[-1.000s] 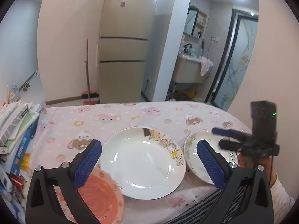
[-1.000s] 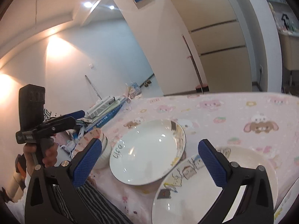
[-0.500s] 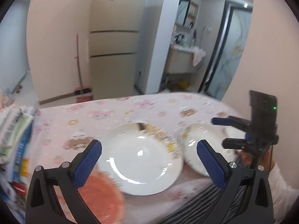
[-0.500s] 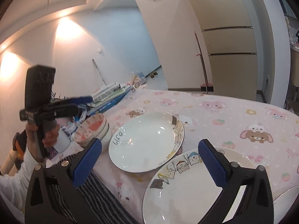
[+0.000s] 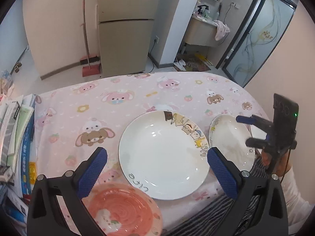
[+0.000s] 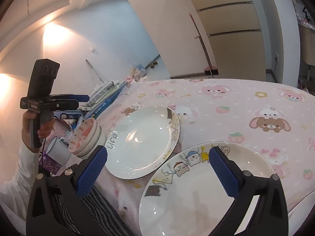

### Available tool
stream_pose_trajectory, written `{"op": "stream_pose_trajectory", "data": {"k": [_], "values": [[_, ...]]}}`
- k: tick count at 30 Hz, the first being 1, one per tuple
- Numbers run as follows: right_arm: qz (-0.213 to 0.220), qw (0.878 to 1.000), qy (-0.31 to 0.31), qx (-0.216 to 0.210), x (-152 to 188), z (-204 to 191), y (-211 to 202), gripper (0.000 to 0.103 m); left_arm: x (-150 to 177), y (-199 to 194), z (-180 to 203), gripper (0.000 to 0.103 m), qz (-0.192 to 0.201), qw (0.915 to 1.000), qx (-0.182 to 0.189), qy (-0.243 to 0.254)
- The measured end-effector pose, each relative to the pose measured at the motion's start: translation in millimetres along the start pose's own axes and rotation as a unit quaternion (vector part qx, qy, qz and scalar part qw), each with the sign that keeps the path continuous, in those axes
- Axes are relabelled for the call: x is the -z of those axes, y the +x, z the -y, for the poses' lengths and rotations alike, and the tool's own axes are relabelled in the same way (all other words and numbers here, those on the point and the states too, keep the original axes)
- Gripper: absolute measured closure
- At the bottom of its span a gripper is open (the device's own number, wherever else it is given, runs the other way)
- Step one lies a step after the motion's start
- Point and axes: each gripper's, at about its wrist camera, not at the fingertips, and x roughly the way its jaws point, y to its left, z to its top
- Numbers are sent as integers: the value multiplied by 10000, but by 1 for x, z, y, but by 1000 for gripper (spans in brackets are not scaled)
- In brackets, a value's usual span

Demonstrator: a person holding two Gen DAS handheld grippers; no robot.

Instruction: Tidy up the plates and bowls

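A white cartoon-rimmed plate (image 5: 163, 155) lies on the pink tablecloth, straight ahead of my open, empty left gripper (image 5: 156, 169). A second cartoon plate (image 5: 230, 141) lies to its right. A pink-patterned bowl (image 5: 122, 210) sits low under my left fingers. In the right wrist view, my open, empty right gripper (image 6: 157, 169) hovers over the near cartoon plate (image 6: 206, 192); the other plate (image 6: 141, 139) lies beyond it, and a stack of pink bowls (image 6: 86, 137) stands at the left. Each gripper shows in the other's view, the right (image 5: 248, 131) and the left (image 6: 78, 100).
A pile of books and magazines (image 5: 15, 137) lies along the table's left edge. A white mug (image 6: 58, 150) stands by the bowl stack. A fridge (image 5: 126, 29) and broom (image 5: 87, 39) stand beyond the table. A striped cloth (image 5: 206, 214) hangs at the near edge.
My left gripper has tilted down and come closer over the plates. My right gripper has dropped nearer the near cartoon plate. Both stay open.
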Motion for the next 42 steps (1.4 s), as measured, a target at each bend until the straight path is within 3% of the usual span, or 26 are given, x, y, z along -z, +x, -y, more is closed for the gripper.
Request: {"op": "stream_pose_trajectory", "data": {"k": [3,9,12,13,14,16,19,21,23,31,33,35,38,42], "values": [[-320,9989,135,309,-12,7,13,0,-5,8,-3,0,-120,9998,137,72],[-892,9959,-33,145,-29,13,42,0,-14,25,-13,0,-439,9988,42,188],[-1241,9923,29,17,-35,19,63,2,-21,36,-33,1,-699,9948,742,19],[-1366,9906,24,-46,-37,21,71,12,-24,40,-40,1,-727,9941,797,-48],[-1481,9889,32,-70,-38,22,78,30,-27,45,-49,1,-775,9938,789,-94],[-1792,9836,37,-189,-41,25,93,48,-31,55,-60,7,-886,9930,771,-120],[-2020,9793,-99,-92,-41,27,106,53,-29,76,-64,23,-1299,9895,627,109],[-2044,9789,33,19,-40,32,111,58,-25,87,-66,47,-1527,9865,514,279],[-2110,9772,95,-214,-40,34,116,64,-24,97,-70,61,-1705,9834,557,269],[-2392,9704,-98,-327,-39,31,136,67,-24,128,-80,61,-2183,9751,344,199],[-2441,9691,-128,-322,-38,32,140,67,-22,135,-80,67,-2310,9724,248,229],[-2374,9708,-156,-306,-37,31,139,90,-21,140,-80,73,-2364,9706,357,274],[-2329,9720,-261,-190,-38,29,140,92,-20,147,-75,87,-2386,9693,414,417],[-2237,9742,-197,-235,-39,33,139,94,-20,150,-75,89,-2305,9710,424,479]]}}
